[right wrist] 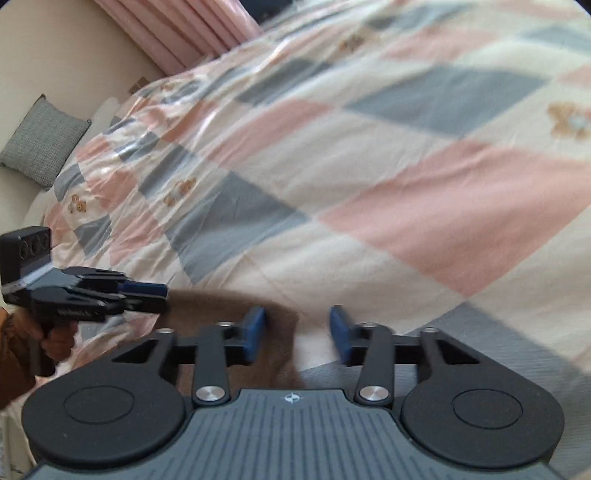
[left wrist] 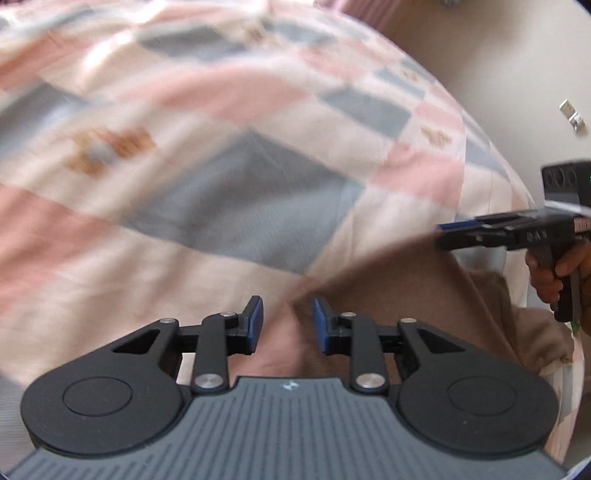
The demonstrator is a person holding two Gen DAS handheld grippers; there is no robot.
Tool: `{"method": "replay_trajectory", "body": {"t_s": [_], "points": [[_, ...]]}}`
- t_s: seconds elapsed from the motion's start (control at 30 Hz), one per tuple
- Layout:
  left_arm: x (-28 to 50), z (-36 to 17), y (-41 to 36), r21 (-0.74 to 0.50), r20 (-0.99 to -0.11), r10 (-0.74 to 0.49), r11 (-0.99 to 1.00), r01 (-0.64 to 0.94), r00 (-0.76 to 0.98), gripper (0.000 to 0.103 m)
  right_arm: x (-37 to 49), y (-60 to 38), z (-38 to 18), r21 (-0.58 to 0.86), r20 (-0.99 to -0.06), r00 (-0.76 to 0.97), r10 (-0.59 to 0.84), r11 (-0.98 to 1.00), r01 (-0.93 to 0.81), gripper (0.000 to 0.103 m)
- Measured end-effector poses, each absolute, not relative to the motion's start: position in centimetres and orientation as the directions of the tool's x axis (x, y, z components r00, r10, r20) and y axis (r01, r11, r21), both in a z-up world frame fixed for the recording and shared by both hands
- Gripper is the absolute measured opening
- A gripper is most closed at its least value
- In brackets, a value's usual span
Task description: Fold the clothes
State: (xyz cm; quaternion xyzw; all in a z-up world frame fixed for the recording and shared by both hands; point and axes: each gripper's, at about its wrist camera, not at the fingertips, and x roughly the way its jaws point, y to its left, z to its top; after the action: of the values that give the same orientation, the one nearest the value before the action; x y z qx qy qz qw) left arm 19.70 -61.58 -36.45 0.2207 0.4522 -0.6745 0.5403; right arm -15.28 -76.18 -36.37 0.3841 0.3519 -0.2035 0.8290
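Observation:
A brown garment (left wrist: pixel 406 288) lies on the bed at the lower right of the left wrist view. My left gripper (left wrist: pixel 288 321) is open, and the garment's left corner reaches into the gap between its blue pads (left wrist: pixel 255 323). In the right wrist view the same brown garment (right wrist: pixel 221 306) sits low and left of centre. My right gripper (right wrist: pixel 297 330) is open over its right edge, the cloth filling the left part of the gap. Each gripper shows side-on in the other's view: right gripper (left wrist: pixel 443 236), left gripper (right wrist: pixel 162 295), both at the garment's far edge.
A patchwork bedspread (right wrist: pixel 369 184) in pink, grey and cream covers the bed. A grey cushion (right wrist: pixel 40 144) and a pink curtain (right wrist: pixel 184 33) stand by the wall at the back left. A hand (left wrist: pixel 554 273) holds the right gripper's handle.

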Motion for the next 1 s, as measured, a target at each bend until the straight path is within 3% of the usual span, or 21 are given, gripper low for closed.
{"method": "replay_trajectory", "body": {"t_s": [0.07, 0.13, 0.23, 0.3, 0.33, 0.37, 0.4, 0.5, 0.67, 0.77, 0.8, 0.83, 0.87, 0.93, 0.97, 1.0], "points": [[21.6, -34.9, -59.6, -0.391, -0.780, -0.530, -0.002, 0.920, -0.332, 0.030, -17.4, -76.1, -35.3, 0.504, -0.733, 0.677, -0.064, 0.618, 0.604, 0.047], [22.4, -34.4, -57.7, -0.403, -0.790, -0.501, -0.009, 0.915, -0.353, 0.049, -20.0, -75.8, -34.9, 0.513, -0.739, 0.672, -0.048, 0.606, 0.607, 0.053], [22.0, -35.0, -55.6, -0.382, -0.826, -0.438, -0.027, 0.924, -0.355, 0.056, -23.6, -75.3, -35.3, 0.500, -0.776, 0.630, -0.025, 0.585, 0.639, 0.060], [21.2, -36.6, -55.2, -0.367, -0.846, -0.404, -0.035, 0.930, -0.349, 0.047, -25.1, -75.0, -36.0, 0.508, -0.787, 0.618, -0.008, 0.560, 0.655, 0.060], [20.9, -37.3, -55.1, -0.361, -0.851, -0.395, -0.034, 0.932, -0.345, 0.027, -25.8, -74.9, -36.3, 0.514, -0.790, 0.614, 0.001, 0.547, 0.661, 0.060], [20.6, -38.0, -55.0, -0.356, -0.857, -0.387, -0.034, 0.934, -0.341, 0.012, -26.4, -74.7, -36.7, 0.520, -0.792, 0.610, 0.010, 0.535, 0.666, 0.060], [20.5, -38.3, -54.7, -0.335, -0.859, -0.396, -0.042, 0.941, -0.324, 0.005, -26.8, -74.6, -36.9, 0.523, -0.793, 0.608, 0.016, 0.529, 0.668, 0.057], [20.7, -37.5, -53.7, -0.276, -0.848, -0.455, -0.057, 0.960, -0.271, 0.004, -26.7, -74.2, -37.3, 0.519, -0.795, 0.605, 0.034, 0.554, 0.651, 0.003], [21.4, -36.7, -53.3, -0.201, -0.857, -0.469, -0.079, 0.976, -0.215, 0.008, -26.1, -73.9, -37.7, 0.462, -0.819, 0.573, -0.010, 0.582, 0.670, 0.000], [20.0, -38.9, -53.6, -0.122, -0.887, -0.440, -0.067, 0.990, -0.139, 0.013, -26.0, -73.7, -38.3, 0.426, -0.845, 0.534, -0.038, 0.557, 0.713, 0.000], [19.6, -38.6, -53.6, -0.102, -0.883, -0.455, -0.054, 0.993, -0.115, 0.016, -25.9, -73.4, -37.8, 0.405, -0.850, 0.524, -0.061, 0.561, 0.722, 0.005], [19.4, -38.1, -53.5, -0.089, -0.873, -0.478, -0.036, 0.995, -0.096, 0.019, -25.9, -72.9, -37.0, 0.375, -0.855, 0.511, -0.091, 0.571, 0.730, 0.018], [19.5, -37.4, -53.2, -0.085, -0.864, -0.497, -0.019, 0.996, -0.083, 0.021, -25.8, -72.5, -36.1, 0.345, -0.859, 0.498, -0.122, 0.580, 0.738, 0.024], [20.4, -36.1, -52.0, -0.074, -0.857, -0.513, 0.043, 0.996, -0.042, 0.047, -26.4, -71.3, -34.2, 0.279, -0.854, 0.475, -0.210, 0.586, 0.761, 0.038], [21.0, -35.3, -50.9, -0.084, -0.846, -0.533, 0.078, 0.993, -0.030, 0.047, -27.0, -70.7, -33.4, 0.261, -0.846, 0.471, -0.250, 0.575, 0.775, 0.038], [21.6, -34.3, -49.6, -0.083, -0.838, -0.545, 0.129, 0.988, 0.001, 0.041, -28.0, -70.1, -32.7, 0.265, -0.838, 0.472, -0.275, 0.550, 0.792, 0.038]]}}
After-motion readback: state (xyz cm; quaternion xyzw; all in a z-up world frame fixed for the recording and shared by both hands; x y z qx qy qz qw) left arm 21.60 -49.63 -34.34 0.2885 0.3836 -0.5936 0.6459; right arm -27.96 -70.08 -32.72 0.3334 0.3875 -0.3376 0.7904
